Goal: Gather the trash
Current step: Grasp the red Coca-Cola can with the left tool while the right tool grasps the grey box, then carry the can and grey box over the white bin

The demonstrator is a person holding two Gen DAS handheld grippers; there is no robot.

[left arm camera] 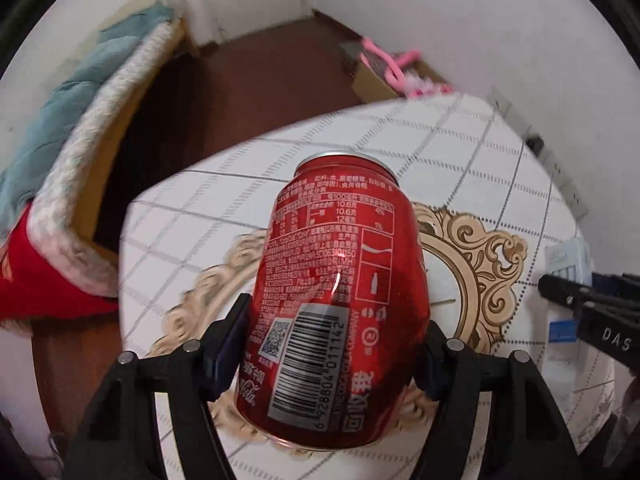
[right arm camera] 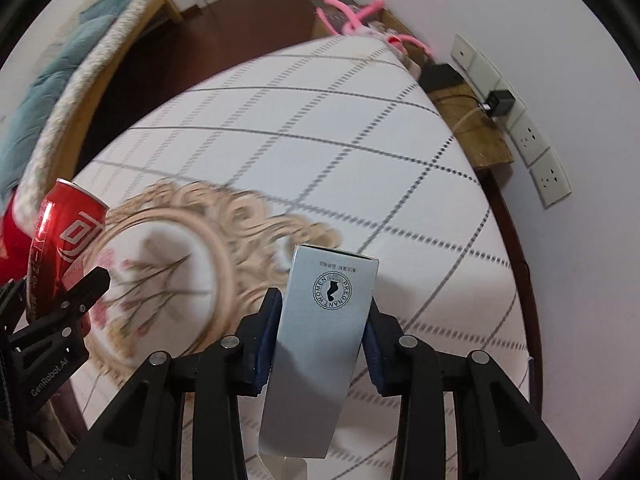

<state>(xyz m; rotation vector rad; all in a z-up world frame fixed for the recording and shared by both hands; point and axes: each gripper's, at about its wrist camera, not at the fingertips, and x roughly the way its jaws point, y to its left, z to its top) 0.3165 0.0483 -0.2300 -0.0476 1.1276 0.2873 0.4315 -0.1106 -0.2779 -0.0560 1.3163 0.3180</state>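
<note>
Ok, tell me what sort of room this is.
Most likely a bedroom at home: a bed with a teal quilt stands beside a table under a checked cloth, and wall sockets line the white wall.

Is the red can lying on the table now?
No, the left claw holds the red can between its fingers, lifted above the table.

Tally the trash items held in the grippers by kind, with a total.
Red soda can: 1, clamped in the left gripper.
Silver carton box: 1, clamped in the right gripper.
Total: 2 items, both held above the checked tablecloth.
</note>
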